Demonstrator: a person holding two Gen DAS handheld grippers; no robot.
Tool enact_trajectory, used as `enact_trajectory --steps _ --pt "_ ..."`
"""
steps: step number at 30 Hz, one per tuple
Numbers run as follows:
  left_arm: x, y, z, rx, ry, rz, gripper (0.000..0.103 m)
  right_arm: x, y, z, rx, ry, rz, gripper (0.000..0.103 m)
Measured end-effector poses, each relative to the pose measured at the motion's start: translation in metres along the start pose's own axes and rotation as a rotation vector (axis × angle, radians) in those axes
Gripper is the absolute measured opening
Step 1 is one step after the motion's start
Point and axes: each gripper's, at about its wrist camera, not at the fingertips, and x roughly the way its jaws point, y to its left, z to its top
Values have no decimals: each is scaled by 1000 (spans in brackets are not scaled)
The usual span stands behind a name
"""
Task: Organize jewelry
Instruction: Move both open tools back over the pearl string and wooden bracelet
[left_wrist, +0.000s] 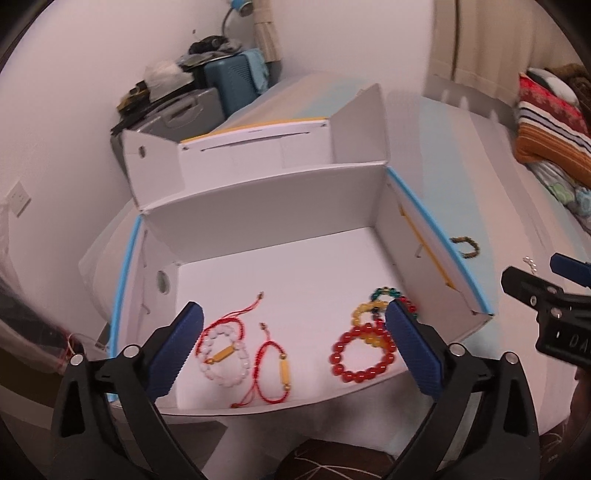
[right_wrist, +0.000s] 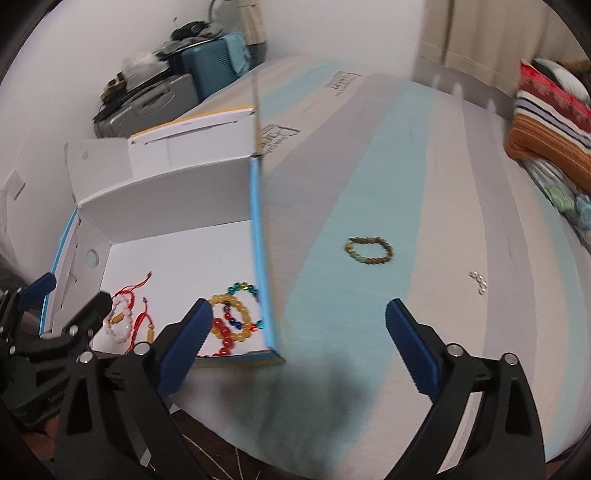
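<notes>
An open white box with a blue rim holds several bracelets: a white bead one on red cord, a red cord one with a gold tube, a red bead one, a yellow one and a multicoloured one. My left gripper hangs open above them, holding nothing. My right gripper is open and empty over the striped bed surface, right of the box. A dark green-brown bracelet and a small pearl piece lie on the bed ahead of it.
The box lid stands open behind. Suitcases with clutter stand against the wall at the back left. Folded striped blankets lie at the far right. A curtain hangs behind the bed.
</notes>
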Motion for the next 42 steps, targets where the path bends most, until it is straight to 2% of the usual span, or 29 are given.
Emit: enact_trajectory --steps 9,18,25,33,42 --pt "3 -41 3 39 3 -29 97 -3 -53 -5 85 -21 -6 95" --pt "3 -100 13 101 -34 -183 97 -4 -116 -8 155 -74 -23 95" --pt "21 -158 21 124 -37 -273 97 3 -166 -11 158 -105 -143 95" --pt "53 -223 22 192 -28 -301 97 37 -220 -18 163 -68 -192 95" --pt "116 -255 31 197 -9 -276 97 94 -265 -29 186 -7 -208 95"
